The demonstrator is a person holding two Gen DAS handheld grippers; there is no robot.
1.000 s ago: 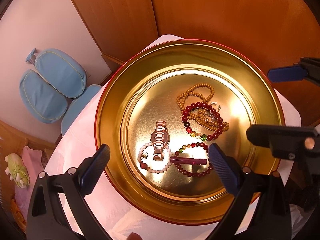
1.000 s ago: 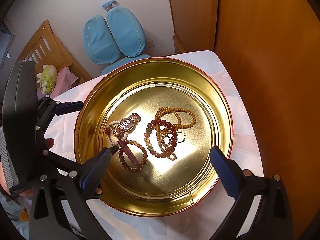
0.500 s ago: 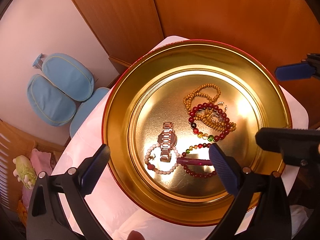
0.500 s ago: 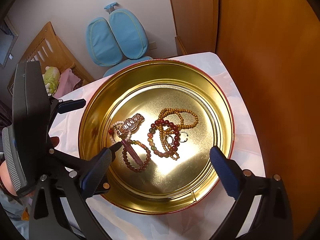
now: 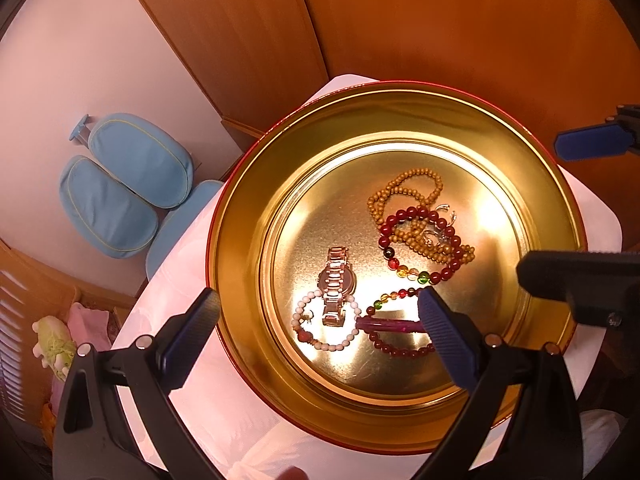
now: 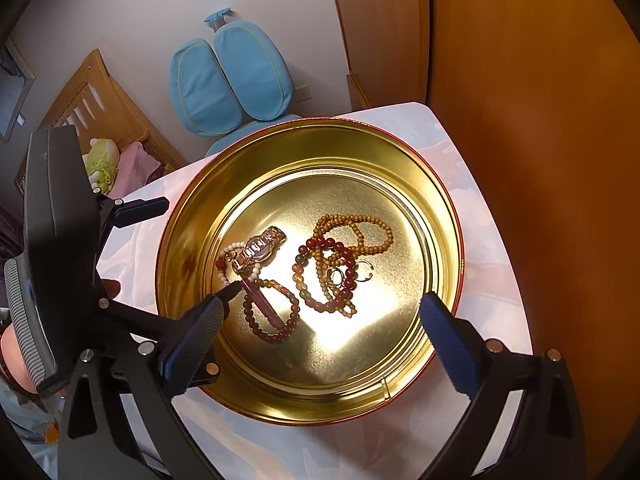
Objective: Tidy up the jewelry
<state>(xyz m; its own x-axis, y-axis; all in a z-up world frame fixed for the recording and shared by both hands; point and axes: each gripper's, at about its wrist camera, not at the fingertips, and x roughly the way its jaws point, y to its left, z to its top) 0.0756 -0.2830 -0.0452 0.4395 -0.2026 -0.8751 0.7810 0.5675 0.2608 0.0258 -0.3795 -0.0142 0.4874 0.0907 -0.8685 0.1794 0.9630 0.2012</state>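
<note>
Lying loose on the floor of the gold tin (image 6: 404,184), the jewelry sits in two clumps. Toward the middle, a wooden bead strand (image 6: 352,236) is threaded through a dark red bead bracelet (image 6: 316,276), with a small silver ring (image 6: 366,272) touching them. Toward the tin's left wall, seen from the right wrist, a rose-gold watch (image 6: 260,250) lies across a white bead bracelet (image 5: 324,324), and a purple stick (image 5: 386,325) rests over a second red bracelet (image 6: 272,314).

The left gripper (image 5: 318,332) is spread wide and holds nothing; the right gripper (image 6: 322,326) is likewise wide apart and empty, above the tin's near rim.

The risk lies in the overlaps — pinching one strand would likely drag its neighbour, and the ring could be flicked against the wall or out. The watch sits on beads, so a closing jaw may slip off its smooth links. The tin rests on a white cloth (image 6: 492,280) near the tabletop's corner — a sideways pull on tangled strands could slide it toward that edge. The left gripper's lower finger (image 6: 230,294) already reaches inside, close to the purple stick, and could nudge it.
</note>
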